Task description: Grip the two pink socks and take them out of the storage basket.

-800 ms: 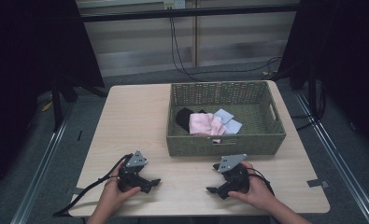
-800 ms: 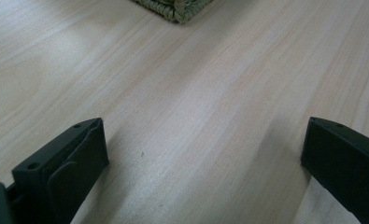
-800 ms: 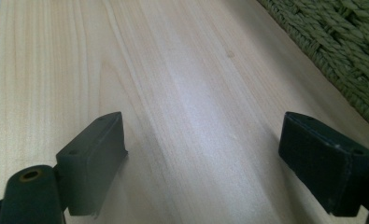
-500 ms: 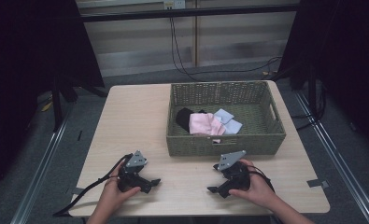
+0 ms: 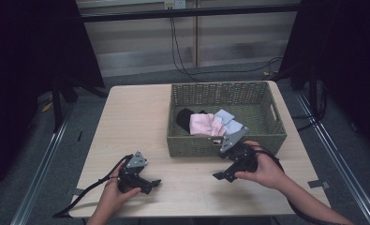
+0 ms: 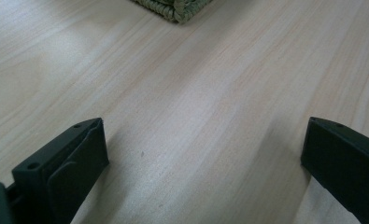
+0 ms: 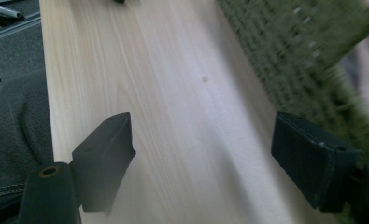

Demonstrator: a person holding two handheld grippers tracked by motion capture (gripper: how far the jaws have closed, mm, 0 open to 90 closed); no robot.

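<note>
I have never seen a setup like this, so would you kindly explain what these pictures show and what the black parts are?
A person sits at a wooden table holding a hand-held claw in each hand: the left claw and the right claw. One picture looks down from above. The other two come from cameras riding on each claw, so the black blocks are its own jaws, standing apart with nothing between them. On the table is a woven basket holding pink cloth, pale blue cloth and something black. Nothing is held.
</note>
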